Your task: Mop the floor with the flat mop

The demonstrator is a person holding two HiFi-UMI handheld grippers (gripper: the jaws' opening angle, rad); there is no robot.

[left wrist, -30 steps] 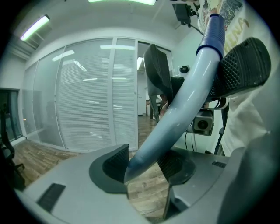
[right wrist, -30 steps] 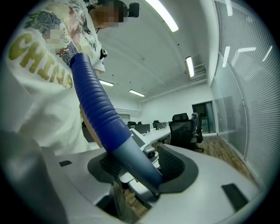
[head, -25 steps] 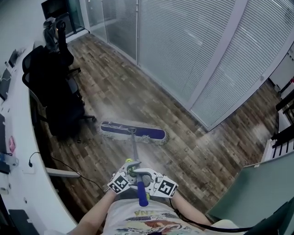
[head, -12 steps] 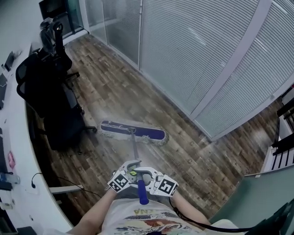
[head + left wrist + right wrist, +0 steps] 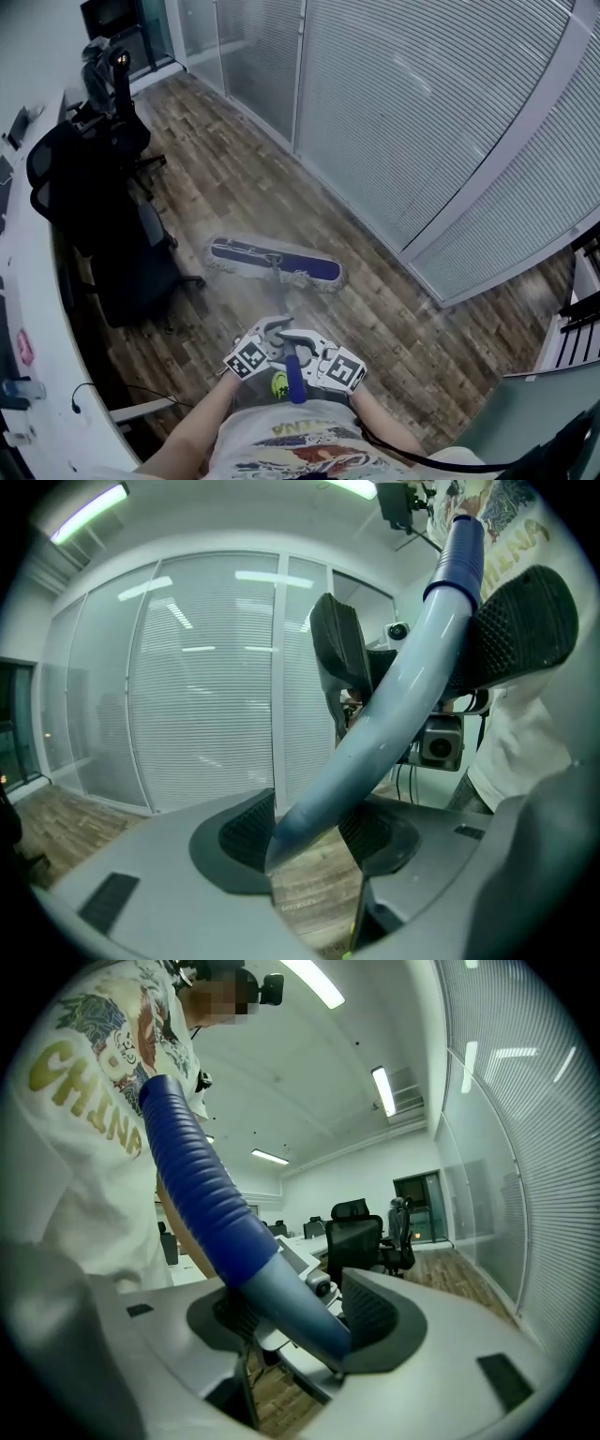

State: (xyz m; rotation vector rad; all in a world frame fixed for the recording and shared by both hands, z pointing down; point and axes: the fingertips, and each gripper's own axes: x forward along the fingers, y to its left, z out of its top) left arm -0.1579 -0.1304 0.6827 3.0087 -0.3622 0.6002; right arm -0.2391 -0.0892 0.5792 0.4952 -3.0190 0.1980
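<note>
One flat mop [image 5: 272,262] is in use. Its blue, fringed head lies flat on the wooden floor [image 5: 394,309] near the middle of the head view, just right of the chairs. Its single handle [image 5: 293,379] runs from the head down the frame to the person at the bottom edge.

Two grippers hold that handle side by side in the lower middle of the head view. The left gripper [image 5: 270,336] is a little higher in the frame, on the grey shaft. The right gripper [image 5: 314,352] is just beside it, toward the blue ribbed grip [image 5: 192,1176].

In the left gripper view, both jaws of the left gripper [image 5: 309,829] are closed against the grey handle [image 5: 375,733], one pad on each side. Further up that frame the right gripper's [image 5: 422,639] two black pads clasp the same handle below the blue end. In the right gripper view, the right gripper [image 5: 300,1321] is likewise clamped on the handle [image 5: 281,1288], where the grey shaft meets the blue grip.

At least two black office chairs [image 5: 127,267] [image 5: 66,155] stand along the left side of the head view. They sit beside one white desk [image 5: 33,309] at the left edge. A glass partition [image 5: 422,122] with closed blinds fills the upper right.
</note>
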